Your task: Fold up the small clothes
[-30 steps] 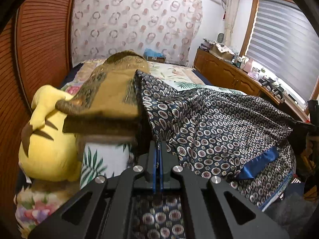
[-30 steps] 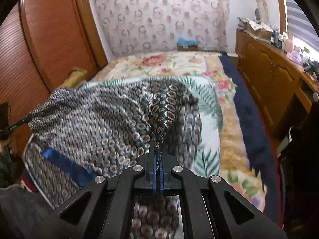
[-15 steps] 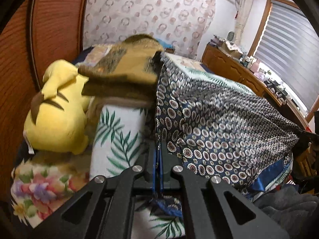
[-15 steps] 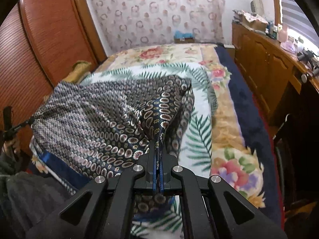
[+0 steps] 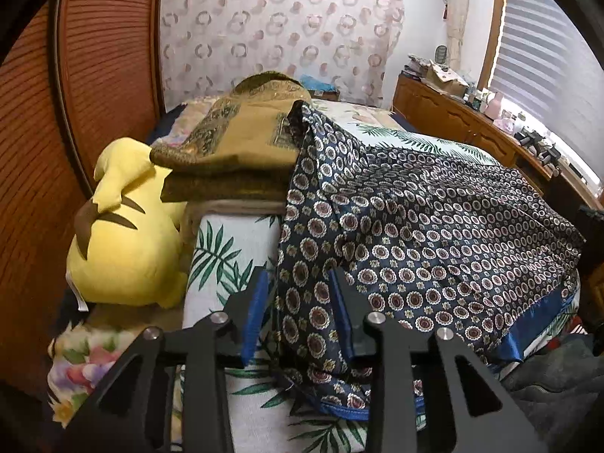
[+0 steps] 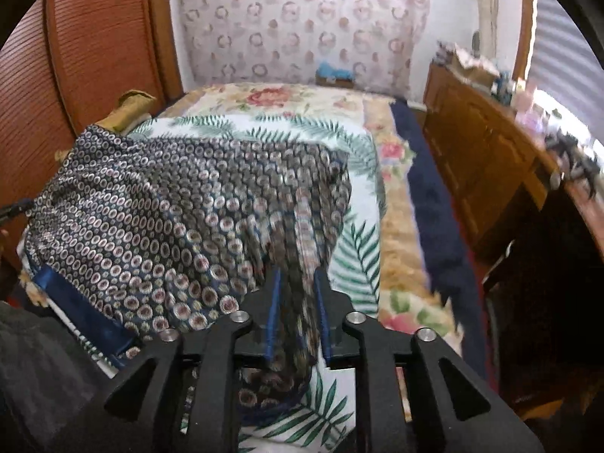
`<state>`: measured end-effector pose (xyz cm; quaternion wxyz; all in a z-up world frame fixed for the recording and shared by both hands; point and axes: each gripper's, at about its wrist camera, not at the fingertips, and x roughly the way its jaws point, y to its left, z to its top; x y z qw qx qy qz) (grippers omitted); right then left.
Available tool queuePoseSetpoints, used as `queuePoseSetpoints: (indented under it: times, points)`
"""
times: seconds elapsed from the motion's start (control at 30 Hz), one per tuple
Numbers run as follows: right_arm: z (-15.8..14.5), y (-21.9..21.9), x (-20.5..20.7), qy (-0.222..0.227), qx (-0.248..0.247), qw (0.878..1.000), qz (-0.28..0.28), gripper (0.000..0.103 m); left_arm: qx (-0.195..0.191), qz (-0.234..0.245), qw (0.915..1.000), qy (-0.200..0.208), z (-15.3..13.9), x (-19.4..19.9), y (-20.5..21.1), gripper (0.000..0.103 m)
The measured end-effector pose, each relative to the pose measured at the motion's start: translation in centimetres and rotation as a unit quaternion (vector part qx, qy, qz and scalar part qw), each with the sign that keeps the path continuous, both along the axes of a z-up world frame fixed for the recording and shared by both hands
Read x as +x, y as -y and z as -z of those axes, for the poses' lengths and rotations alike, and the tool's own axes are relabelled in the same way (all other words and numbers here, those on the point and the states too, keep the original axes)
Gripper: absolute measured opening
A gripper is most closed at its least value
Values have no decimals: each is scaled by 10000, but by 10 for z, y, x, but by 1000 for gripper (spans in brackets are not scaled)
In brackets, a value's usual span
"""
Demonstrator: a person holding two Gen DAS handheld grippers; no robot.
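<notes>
the navy patterned garment (image 5: 434, 234) with its blue satin hem lies spread over the palm-leaf sheet (image 5: 226, 249) on the bed, draped from a raised corner near the folded olive blanket (image 5: 241, 139) down to the near edge. in your right view the same garment (image 6: 151, 204) covers the left half of the leaf sheet (image 6: 362, 241), with a gathered fold running down toward you.

your left gripper (image 5: 298, 302) has its fingers set wide apart, and a hanging fold of the garment passes loosely between them without either blue pad pressing on it. your right gripper (image 6: 298, 302) is also parted, less widely, with the bunched fold sitting in the gap; that part is motion-blurred, so you cannot tell whether the pads touch the cloth.

a yellow plush toy (image 5: 120, 234) lies just beside the olive blanket, against the wooden louvered door (image 5: 87, 75). under the leaf sheet lies a floral bedspread (image 6: 400, 204). a wooden dresser (image 6: 487, 158) runs along the right of the bed, under the window blinds (image 5: 547, 49).
</notes>
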<state>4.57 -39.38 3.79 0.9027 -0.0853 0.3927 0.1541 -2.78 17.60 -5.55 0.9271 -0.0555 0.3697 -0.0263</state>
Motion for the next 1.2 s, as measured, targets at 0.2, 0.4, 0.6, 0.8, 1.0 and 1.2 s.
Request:
queuePoseSetpoints:
  times: [0.2,0.4,0.6,0.8,1.0,1.2]
  points:
    - [-12,-23,4,376,65,9991,-184,47,-4,-75,9999,-85,4,3,3,33]
    - [6,-72,12,392,299,9970,-592,53,64,-333,9992,-192,15,4,-2,33]
    - [35,-113,23,268,419,9956,-788,53,28,-392,9987,-320,25,5,-4,33]
    - [59,-137,31,50,321,9952,-920,53,-13,-376,9985,-394,31,7,-3,33]
    - [75,-142,36,-176,270,9953,-915,53,-43,-324,9984,-468,35,7,1,33]
    - [81,-143,35,-189,217,9959,-860,53,-140,-289,9983,-494,40,3,4,33]
